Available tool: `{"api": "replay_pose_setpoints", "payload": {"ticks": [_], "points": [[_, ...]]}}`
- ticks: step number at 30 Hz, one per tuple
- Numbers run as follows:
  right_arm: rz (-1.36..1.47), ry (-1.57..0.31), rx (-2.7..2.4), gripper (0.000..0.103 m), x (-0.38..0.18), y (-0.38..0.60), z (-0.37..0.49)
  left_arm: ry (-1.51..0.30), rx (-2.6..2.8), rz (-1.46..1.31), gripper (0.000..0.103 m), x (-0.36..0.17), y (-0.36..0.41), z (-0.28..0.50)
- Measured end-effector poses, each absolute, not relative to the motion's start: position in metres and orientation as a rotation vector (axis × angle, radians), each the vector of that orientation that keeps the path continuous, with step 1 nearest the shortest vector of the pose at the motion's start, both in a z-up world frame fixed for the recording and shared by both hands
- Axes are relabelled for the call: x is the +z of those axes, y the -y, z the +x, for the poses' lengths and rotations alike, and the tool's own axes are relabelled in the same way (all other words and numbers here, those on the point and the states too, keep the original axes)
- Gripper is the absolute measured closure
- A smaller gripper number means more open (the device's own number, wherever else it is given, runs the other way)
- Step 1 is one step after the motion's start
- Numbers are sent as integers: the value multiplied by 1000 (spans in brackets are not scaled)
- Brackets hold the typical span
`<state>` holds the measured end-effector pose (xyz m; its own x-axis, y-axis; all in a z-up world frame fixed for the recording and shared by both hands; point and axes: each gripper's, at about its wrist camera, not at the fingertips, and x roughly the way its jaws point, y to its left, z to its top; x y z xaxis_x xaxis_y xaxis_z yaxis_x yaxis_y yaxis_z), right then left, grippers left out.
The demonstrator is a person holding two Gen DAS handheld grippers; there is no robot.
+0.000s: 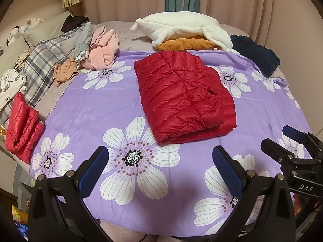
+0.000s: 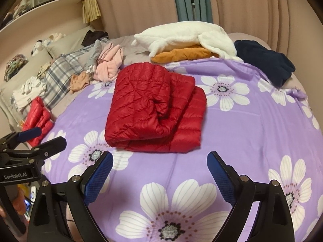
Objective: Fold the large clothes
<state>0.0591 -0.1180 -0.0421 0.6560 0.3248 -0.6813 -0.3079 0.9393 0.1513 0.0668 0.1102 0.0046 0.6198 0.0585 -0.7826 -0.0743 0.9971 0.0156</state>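
Observation:
A red quilted puffer jacket lies folded into a thick rectangle in the middle of the purple flowered sheet. My left gripper hovers open just short of the jacket's near edge, nothing between its blue pads. My right gripper is also open and empty, in front of the jacket's near fold. In the left wrist view the right gripper shows at the right edge; in the right wrist view the left gripper shows at the left edge.
A second folded red puffer lies at the left bed edge. A white fleece on an orange garment and a navy garment sit at the back. Pink clothes and a plaid blanket lie back left.

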Motion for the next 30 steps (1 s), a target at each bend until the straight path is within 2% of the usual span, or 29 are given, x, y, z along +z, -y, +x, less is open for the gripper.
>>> {"api": "replay_pose_setpoints", "payload": {"ticks": [30], "points": [[21, -758, 379, 9, -34, 117, 59, -875, 101, 2, 0, 10, -110, 62]]}}
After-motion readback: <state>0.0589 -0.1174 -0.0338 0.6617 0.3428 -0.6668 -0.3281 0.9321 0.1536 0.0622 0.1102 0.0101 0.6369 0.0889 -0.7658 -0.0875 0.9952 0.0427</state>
